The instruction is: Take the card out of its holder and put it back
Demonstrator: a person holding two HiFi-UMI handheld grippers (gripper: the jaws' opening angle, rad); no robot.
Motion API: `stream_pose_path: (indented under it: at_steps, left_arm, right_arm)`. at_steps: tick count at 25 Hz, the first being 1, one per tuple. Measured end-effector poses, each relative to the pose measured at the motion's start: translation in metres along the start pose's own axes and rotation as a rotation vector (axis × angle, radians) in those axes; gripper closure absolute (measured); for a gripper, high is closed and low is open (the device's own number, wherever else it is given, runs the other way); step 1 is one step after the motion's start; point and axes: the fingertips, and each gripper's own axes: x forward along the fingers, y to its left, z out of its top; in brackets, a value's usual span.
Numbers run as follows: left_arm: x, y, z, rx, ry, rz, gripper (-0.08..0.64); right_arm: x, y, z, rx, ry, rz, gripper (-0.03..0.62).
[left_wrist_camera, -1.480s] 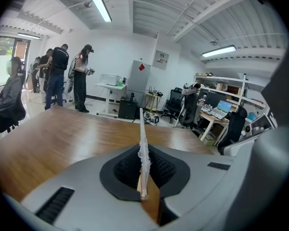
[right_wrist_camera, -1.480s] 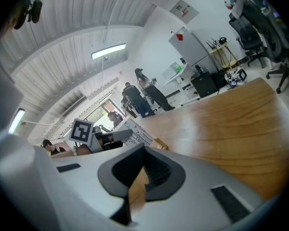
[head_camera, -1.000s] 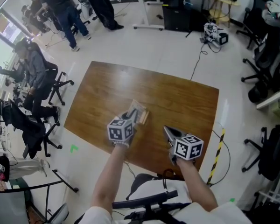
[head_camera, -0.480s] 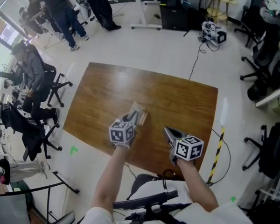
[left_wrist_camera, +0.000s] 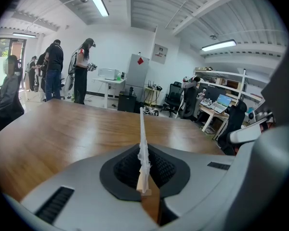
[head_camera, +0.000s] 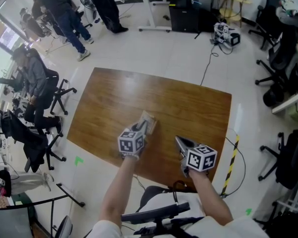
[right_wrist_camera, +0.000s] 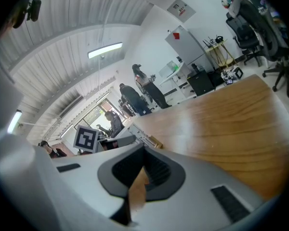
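**Mid-task check: grip and risks**

The left gripper point(left_wrist_camera: 144, 174) is clamped on the holder point(left_wrist_camera: 142, 129), which stands edge-on between its pads, low over the table point(head_camera: 188, 108). We cannot tell the card apart from its sleeve here. The right gripper point(right_wrist_camera: 138, 172) waits beside it, apart, with its jaws together on nothing.

Risks, in our judgement:
- The grip takes only a thin edge, so a sideways tug on the card could twist the holder or slip it out.
- The right jaws must part before reaching in. If they arrive closed, they would shove the holder instead of pinching the card.
- The flimsy sleeve may buckle.
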Motion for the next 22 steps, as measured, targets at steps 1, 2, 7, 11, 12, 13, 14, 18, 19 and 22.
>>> stream_pose_path:
  at_steps: [1, 2, 7, 11, 12, 13, 14, 18, 19, 22]
  left_arm:
    - [0.001, 0.0, -0.002, 0.0, 0.004, -0.002, 0.546]
    - [0.002, 0.0, -0.003, 0.0, 0.008, -0.004, 0.546]
    - [0.007, 0.0, -0.009, 0.002, 0.022, -0.006, 0.546]
    - [0.008, 0.001, -0.012, -0.003, 0.017, -0.007, 0.546]
    - [0.008, 0.0, -0.012, 0.001, 0.017, -0.006, 0.545]
    - [0.009, 0.0, -0.011, 0.007, 0.018, -0.005, 0.545]
    - [0.009, -0.001, -0.011, 0.008, 0.018, -0.005, 0.543]
    - [0.004, 0.001, -0.008, -0.052, -0.009, -0.004, 0.434]
    - [-0.001, 0.001, -0.005, -0.069, -0.027, -0.003, 0.434]
    - [-0.028, 0.003, 0.003, -0.11, -0.097, 0.02, 0.434]
  right_arm:
    - [0.0, -0.001, -0.001, 0.001, 0.001, 0.0, 0.581]
    - [0.0, -0.001, 0.0, 0.002, 0.0, -0.001, 0.58]
    - [0.0, -0.003, -0.001, 0.008, -0.003, -0.001, 0.581]
    - [0.0, -0.003, -0.001, 0.006, -0.003, -0.002, 0.58]
    - [-0.001, -0.004, 0.0, 0.005, -0.004, -0.005, 0.58]
    - [-0.001, -0.006, 0.0, 0.005, -0.004, -0.006, 0.58]
    - [-0.002, -0.007, 0.0, 0.005, -0.003, -0.006, 0.58]
    - [-0.006, -0.005, 0.001, 0.004, -0.003, -0.003, 0.581]
    - [-0.007, -0.005, 0.001, 0.003, -0.005, -0.003, 0.581]
    - [-0.012, 0.002, 0.0, -0.004, -0.012, 0.009, 0.581]
